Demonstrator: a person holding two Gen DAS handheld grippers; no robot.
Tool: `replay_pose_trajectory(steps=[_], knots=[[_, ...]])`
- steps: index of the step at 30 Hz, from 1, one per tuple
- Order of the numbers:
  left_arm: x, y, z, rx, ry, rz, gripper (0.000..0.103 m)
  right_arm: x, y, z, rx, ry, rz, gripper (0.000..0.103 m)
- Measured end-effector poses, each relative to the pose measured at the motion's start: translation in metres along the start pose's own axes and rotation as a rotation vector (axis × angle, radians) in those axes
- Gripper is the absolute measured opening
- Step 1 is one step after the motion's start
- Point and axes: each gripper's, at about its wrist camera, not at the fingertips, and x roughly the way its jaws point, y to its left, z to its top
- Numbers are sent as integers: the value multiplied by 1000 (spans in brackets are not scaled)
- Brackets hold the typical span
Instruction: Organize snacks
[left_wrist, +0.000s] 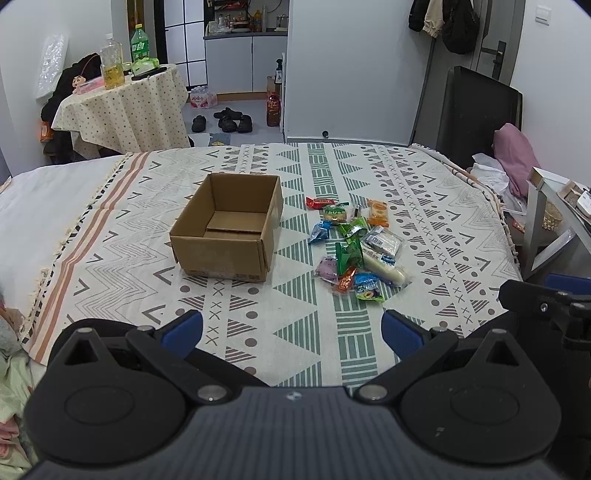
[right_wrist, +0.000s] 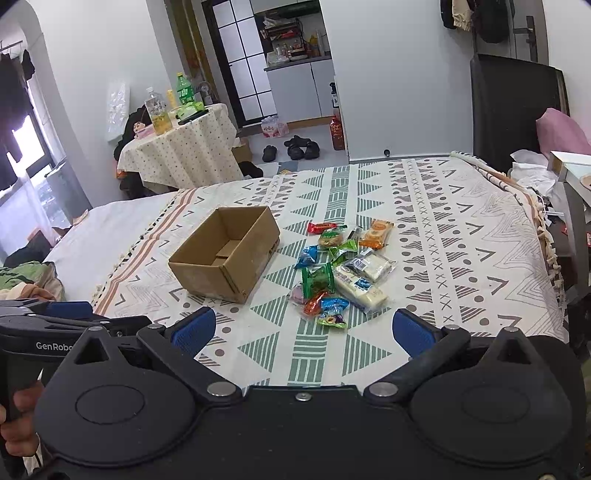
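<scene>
Left to right. Cardboard box (left_wrist: 225, 236) sits open-topped on the patterned bedspread (left_wrist: 424, 206), nothing visible inside, flaps folded in flat on its floor; likely the bin the snacks go into. Just beside it on the right, apart from its wall, is the snack pile (left_wrist: 354, 247): red candy bar (left_wrist: 320, 202) and orange biscuit pack (left_wrist: 378, 212) at the far end, blue wrapper (left_wrist: 319, 232) nearest the box, green packets (left_wrist: 349, 254) mid-pile, a long white packet (left_wrist: 384, 267) on the right side, and a blue fruit-print pouch (left_wrist: 367, 287) closest to the grippers. Wrappers overlap, so top or edge pieces look easiest to lift first.

Left gripper (left_wrist: 291, 330) hovers low over the bedspread short of the pile, jaws spread wide, holding nothing. Right gripper (right_wrist: 304, 330) same: wide apart, nothing held, lined up roughly on the pile's near end, pouch (right_wrist: 334, 312) just ahead. Both look staged for a first pick; no snack is boxed yet, task at the start by my read.
</scene>
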Motion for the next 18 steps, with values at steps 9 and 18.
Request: replay_pose_trajectory(steps=[9,18], knots=[[-4,-2,0,4,-2,-4,102,0,-2,-2,11,20,6,103],[-8,-4,-1,4,-2,-4,102,-3,-3,-1,13,13,4,103]])
